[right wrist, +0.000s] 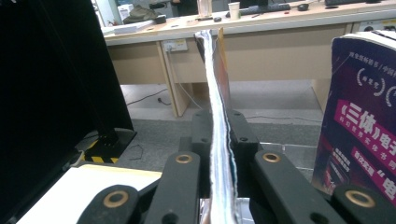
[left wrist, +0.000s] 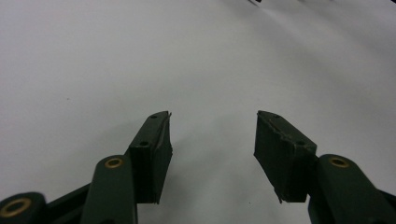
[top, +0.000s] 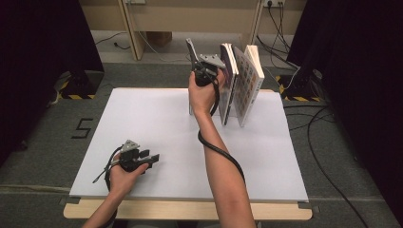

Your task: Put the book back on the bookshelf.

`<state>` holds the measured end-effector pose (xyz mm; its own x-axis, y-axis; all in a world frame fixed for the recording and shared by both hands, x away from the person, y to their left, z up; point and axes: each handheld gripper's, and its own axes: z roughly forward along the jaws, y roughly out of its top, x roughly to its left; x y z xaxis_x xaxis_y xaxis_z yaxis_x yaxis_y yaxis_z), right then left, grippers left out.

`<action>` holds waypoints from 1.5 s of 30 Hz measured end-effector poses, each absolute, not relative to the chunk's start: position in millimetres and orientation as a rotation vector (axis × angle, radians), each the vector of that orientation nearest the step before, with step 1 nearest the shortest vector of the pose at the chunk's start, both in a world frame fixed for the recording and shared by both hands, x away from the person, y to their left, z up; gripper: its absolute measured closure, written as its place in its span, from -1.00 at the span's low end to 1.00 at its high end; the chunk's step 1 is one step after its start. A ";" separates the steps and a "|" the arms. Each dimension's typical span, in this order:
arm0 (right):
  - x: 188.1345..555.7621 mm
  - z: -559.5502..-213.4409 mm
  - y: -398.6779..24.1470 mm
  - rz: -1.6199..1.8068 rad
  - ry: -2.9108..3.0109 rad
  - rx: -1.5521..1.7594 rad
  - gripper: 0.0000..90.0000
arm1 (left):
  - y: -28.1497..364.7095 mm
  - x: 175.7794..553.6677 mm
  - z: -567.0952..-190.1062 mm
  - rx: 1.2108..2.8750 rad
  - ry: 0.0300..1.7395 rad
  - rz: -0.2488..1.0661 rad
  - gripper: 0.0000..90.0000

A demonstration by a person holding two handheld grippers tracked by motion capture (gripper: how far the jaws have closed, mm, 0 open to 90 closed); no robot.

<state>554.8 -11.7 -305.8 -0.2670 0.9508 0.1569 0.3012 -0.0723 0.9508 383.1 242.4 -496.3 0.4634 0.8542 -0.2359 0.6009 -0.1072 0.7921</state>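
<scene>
White board (top: 157,137) is bearing the books (top: 244,85); just left of them, a thin book (right wrist: 215,93) is being pinched upright by the right gripper (right wrist: 219,140) and should be kept vertical, while the left gripper (left wrist: 212,135) is being held spread, empty.

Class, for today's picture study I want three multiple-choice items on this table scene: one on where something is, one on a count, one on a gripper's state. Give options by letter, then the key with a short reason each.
1. Where does the left gripper rest?
A. near the front left of the white board
B. on top of the books
C. on the floor

2. How many books stand upright to the right of the thin book that the right gripper holds?
A. none
B. two
C. five

3. How do the left gripper's jaws stand?
A. closed on a book
B. closed on a cable
C. open, nothing between them

Key:
1 A, the high view shows it low on the board at the left.
2 B, the dark-covered book and the patterned book stand there.
3 C, the left gripper view shows bare board between the pads.
</scene>
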 end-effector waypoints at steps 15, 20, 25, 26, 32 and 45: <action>536.1 -304.4 -17.1 1.395 1.660 1.310 0.48 | 241.3 382.8 -496.9 1.815 1.233 0.345 0.00; 522.8 -309.4 -20.5 1.402 1.677 1.266 0.44 | 240.7 382.6 -497.5 1.812 1.231 0.349 0.00; 511.2 -313.2 -21.9 1.417 1.701 1.241 0.44 | 240.2 382.4 -497.8 1.812 1.230 0.349 0.00; 509.3 -314.4 -22.1 1.414 1.710 1.239 0.44 | 240.2 382.4 -497.9 1.811 1.231 0.348 0.00; 503.0 -320.4 -25.1 1.430 1.728 1.226 0.44 | 239.9 382.2 -498.1 1.811 1.232 0.346 0.00; 486.3 -318.1 -39.8 1.451 1.708 1.173 0.47 | 241.0 382.5 -498.0 1.821 1.236 0.348 0.00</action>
